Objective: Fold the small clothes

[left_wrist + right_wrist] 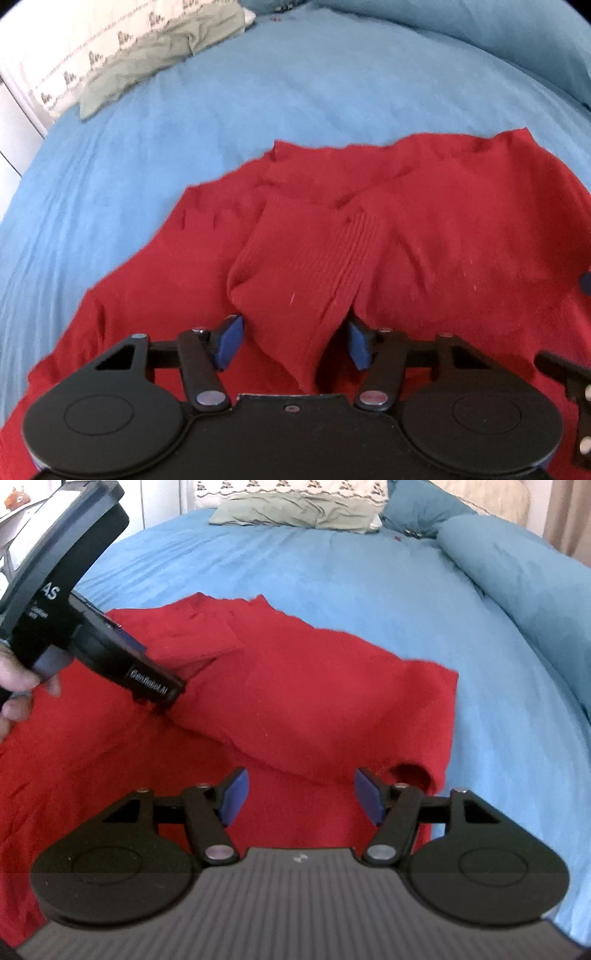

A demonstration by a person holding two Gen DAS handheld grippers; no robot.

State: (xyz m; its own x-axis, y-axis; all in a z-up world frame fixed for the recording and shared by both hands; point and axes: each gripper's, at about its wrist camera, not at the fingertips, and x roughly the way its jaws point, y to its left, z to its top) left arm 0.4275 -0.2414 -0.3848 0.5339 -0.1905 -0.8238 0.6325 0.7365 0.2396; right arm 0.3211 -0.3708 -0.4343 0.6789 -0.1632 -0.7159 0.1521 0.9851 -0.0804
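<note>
A red knit garment lies spread on a blue bed cover. A ribbed sleeve is folded over its middle. My left gripper is open, its blue pads either side of the sleeve's cuff end, not closed on it. In the right wrist view the garment has a folded flap with a sleeve opening at its right edge. My right gripper is open and empty just above the garment's near part. The left gripper's body rests low on the fabric at the left.
A grey-green pillow and a patterned pillow lie at the far left of the bed. A rolled blue duvet runs along the right side. A hand holds the left gripper.
</note>
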